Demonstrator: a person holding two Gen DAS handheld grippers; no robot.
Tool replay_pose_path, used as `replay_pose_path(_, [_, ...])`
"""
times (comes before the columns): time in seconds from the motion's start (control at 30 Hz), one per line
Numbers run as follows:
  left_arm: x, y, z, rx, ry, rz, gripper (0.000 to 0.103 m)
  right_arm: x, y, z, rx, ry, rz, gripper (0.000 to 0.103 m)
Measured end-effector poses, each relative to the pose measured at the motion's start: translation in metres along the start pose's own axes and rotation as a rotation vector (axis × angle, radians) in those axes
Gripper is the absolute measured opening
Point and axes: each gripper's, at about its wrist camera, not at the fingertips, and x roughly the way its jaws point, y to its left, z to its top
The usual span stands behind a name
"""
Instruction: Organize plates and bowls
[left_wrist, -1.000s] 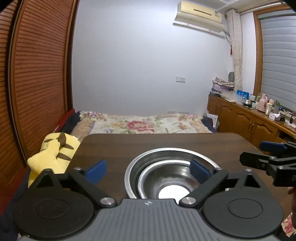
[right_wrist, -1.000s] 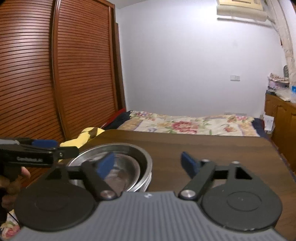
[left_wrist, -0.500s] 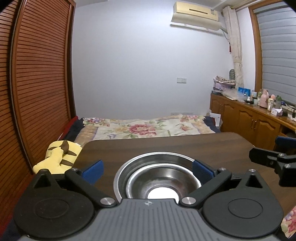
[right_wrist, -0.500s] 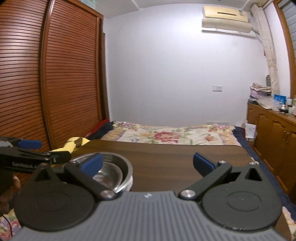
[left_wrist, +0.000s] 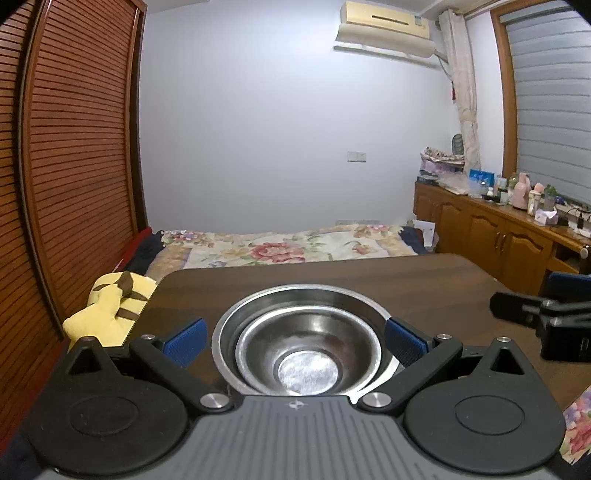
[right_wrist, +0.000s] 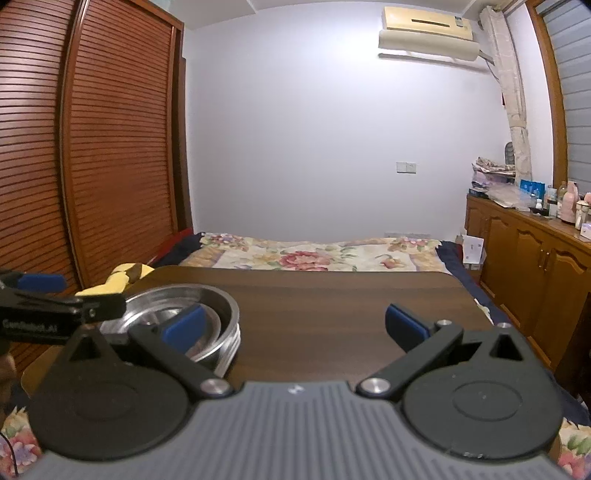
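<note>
Bedroom backdrop: slatted wardrobe doors (left_wrist: 74, 177) left, floral bed (left_wrist: 288, 247) behind dark wood worktop (left_wrist: 424, 280). Yellow plush (left_wrist: 110, 306) off its left edge. Left hand-held gripper (left_wrist: 293, 338) released, blue pads straddling nested steel bowls (left_wrist: 306, 354) without contact. Right hand-held gripper (right_wrist: 295, 325) released, over bare worktop, bowls to its left.
</note>
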Motion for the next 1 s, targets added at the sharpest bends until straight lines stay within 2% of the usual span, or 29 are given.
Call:
replay_pose_path(0.47, [-0.005,-0.003,-0.016,0.011,0.008,0.057,0.103,-0.004,-0.010,-0.008,0.020,0.018,-0.023,0.103])
replay_pose_path(1.0, [-0.003,-0.005,-0.036,0.007,0.037,0.062,0.103,0.001,-0.016,-0.021,0.023,0.056,-0.019,0.103])
